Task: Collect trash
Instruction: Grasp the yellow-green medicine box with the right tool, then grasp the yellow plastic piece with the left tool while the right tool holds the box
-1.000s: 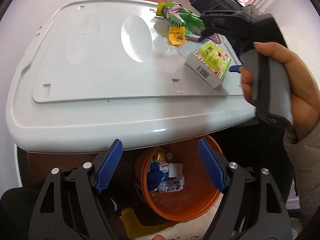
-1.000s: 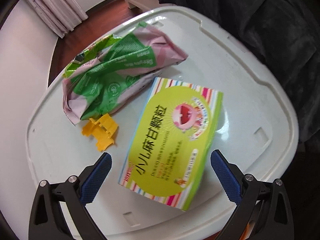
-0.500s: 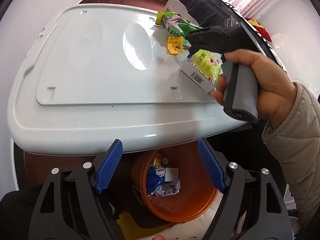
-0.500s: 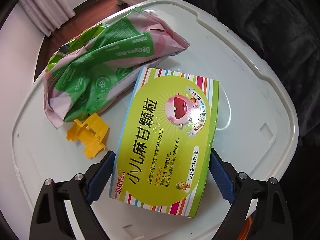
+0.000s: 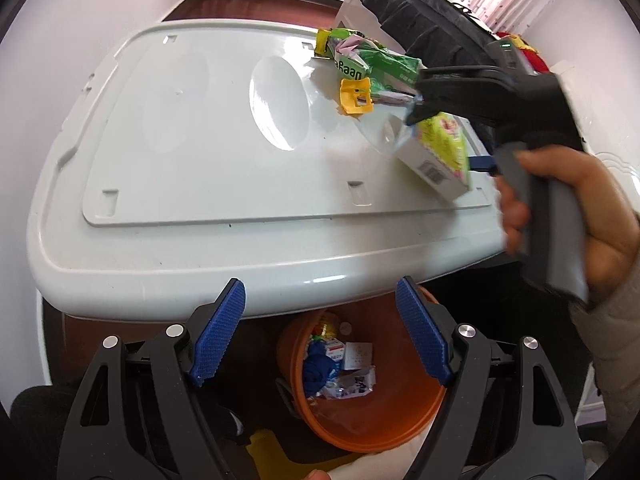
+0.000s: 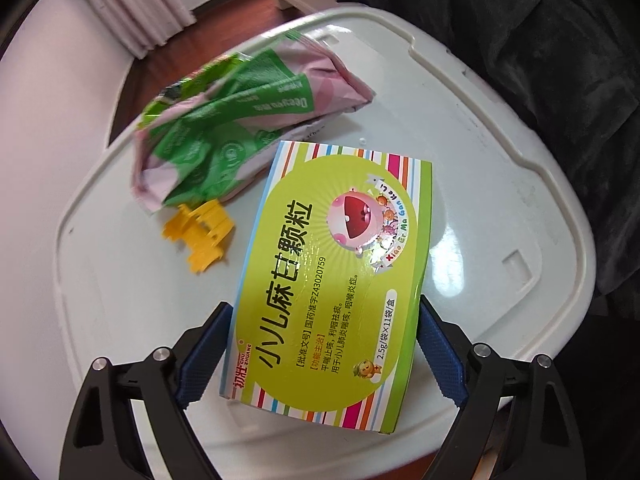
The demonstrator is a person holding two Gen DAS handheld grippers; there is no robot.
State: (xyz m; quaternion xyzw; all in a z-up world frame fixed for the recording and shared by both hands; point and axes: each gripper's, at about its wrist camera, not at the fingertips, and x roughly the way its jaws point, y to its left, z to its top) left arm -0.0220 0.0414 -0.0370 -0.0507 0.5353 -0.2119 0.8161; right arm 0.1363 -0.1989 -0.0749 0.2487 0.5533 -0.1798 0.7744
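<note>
The right hand-held gripper [image 6: 320,356] has the green medicine box [image 6: 332,280] clamped between its blue pads on the white bench [image 6: 500,184]. Just beyond the box sit a yellow plastic clip [image 6: 202,238] and a crumpled green and pink wrapper [image 6: 240,120]. The left hand-held gripper [image 5: 320,332] hangs wide apart, holding nothing, over an orange bin [image 5: 384,420] with scraps in it.

right tool [image 6: 320,352] lowered around medicine box [image 6: 332,280], jaws narrowed onto it
</note>
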